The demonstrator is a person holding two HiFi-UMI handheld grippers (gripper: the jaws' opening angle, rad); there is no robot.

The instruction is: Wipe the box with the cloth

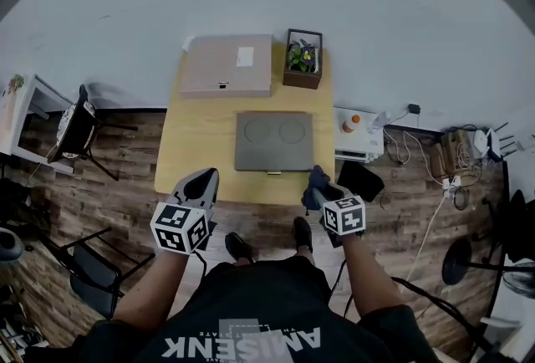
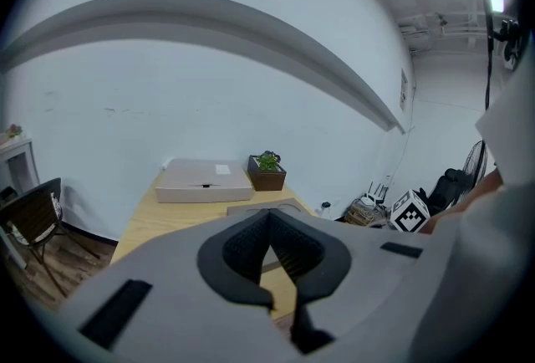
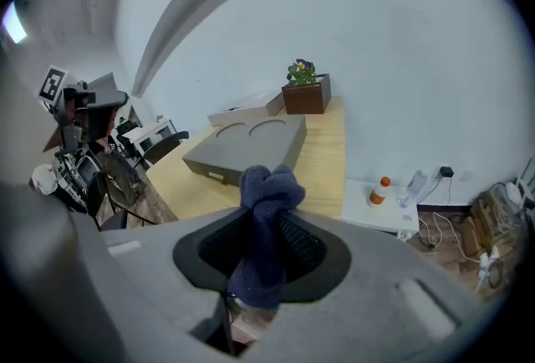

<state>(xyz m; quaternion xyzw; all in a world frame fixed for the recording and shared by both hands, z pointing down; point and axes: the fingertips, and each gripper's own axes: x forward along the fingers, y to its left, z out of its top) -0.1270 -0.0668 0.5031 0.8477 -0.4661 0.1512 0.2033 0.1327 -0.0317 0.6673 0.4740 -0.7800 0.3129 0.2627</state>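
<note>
Box (image 1: 273, 140), grey and flat, lies untouched; right gripper (image 1: 319, 188) hovers nearby clamping blue cloth (image 3: 266, 215), left gripper (image 1: 203, 182) closed, empty.

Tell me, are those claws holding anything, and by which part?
Right gripper pinches the dark blue cloth just behind its bunched end. Left gripper holds nothing.

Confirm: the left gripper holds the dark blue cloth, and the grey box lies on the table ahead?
Wrong gripper. The right gripper holds the dark blue cloth, pinched between its jaws in the right gripper view; the left gripper is shut on nothing. The grey box does lie on the table ahead.
</note>
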